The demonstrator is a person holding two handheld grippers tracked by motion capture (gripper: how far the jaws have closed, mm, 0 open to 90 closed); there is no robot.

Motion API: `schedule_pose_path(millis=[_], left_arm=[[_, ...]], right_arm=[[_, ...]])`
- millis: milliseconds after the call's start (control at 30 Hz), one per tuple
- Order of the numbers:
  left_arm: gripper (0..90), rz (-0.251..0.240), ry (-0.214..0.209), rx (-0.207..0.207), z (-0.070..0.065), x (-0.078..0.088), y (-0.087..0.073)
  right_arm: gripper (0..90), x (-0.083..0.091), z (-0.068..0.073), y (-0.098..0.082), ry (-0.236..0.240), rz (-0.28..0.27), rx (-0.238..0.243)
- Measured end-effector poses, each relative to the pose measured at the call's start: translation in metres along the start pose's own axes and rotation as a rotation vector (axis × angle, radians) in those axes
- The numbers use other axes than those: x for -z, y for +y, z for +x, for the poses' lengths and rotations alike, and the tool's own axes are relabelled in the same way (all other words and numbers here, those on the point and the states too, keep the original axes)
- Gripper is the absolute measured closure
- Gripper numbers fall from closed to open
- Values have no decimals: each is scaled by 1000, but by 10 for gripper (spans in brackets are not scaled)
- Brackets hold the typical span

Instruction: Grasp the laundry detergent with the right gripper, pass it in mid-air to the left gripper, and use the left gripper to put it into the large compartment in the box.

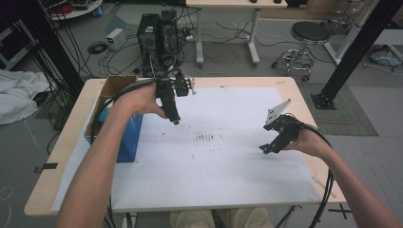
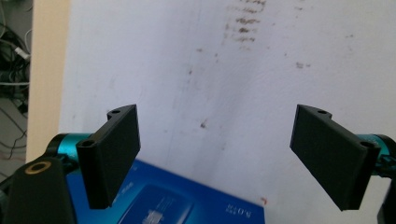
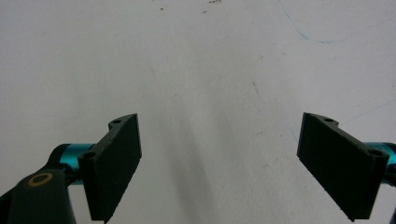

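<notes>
Wooden table (image 1: 71,137), white sheet (image 1: 223,156), blue box (image 1: 128,137)

Left forearm (image 1: 102,156) extends from the near edge toward the far left; the left hand (image 1: 138,99) holds the left gripper (image 2: 215,154) raised, jaws spread wide, nothing between them. Right forearm (image 1: 354,185) enters from the near right; the right hand (image 1: 309,141) holds the right gripper (image 3: 217,158) low, jaws likewise wide apart and empty.

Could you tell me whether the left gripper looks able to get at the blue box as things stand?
Probably yes. The left gripper hangs open just beside the blue box, above the white sheet, with nothing between them; the box's top edge lies right below its jaws.
</notes>
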State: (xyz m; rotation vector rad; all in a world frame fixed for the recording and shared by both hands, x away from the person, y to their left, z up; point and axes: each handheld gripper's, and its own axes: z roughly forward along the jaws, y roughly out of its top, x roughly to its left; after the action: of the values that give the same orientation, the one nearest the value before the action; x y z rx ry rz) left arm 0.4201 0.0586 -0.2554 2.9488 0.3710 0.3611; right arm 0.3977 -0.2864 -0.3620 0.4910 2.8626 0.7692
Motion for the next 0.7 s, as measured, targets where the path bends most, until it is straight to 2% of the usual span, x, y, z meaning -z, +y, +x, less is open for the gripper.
schedule_pose_path(millis=[67,367,500,700], left_arm=[[160,15,-33,-18,-7,-16,8],[160,42,-85,-25,-20,-58,18],[160,56,-88,-29,-24,-67,19],[161,53,-83,-26,-26,-68,17]], right_arm=[[130,0,0,1,-8,8,6],[130,5,-1,7,-47,26,9],[130,5,-3,11,-57,33,10],[130,4,-5,14,-58,38,13]])
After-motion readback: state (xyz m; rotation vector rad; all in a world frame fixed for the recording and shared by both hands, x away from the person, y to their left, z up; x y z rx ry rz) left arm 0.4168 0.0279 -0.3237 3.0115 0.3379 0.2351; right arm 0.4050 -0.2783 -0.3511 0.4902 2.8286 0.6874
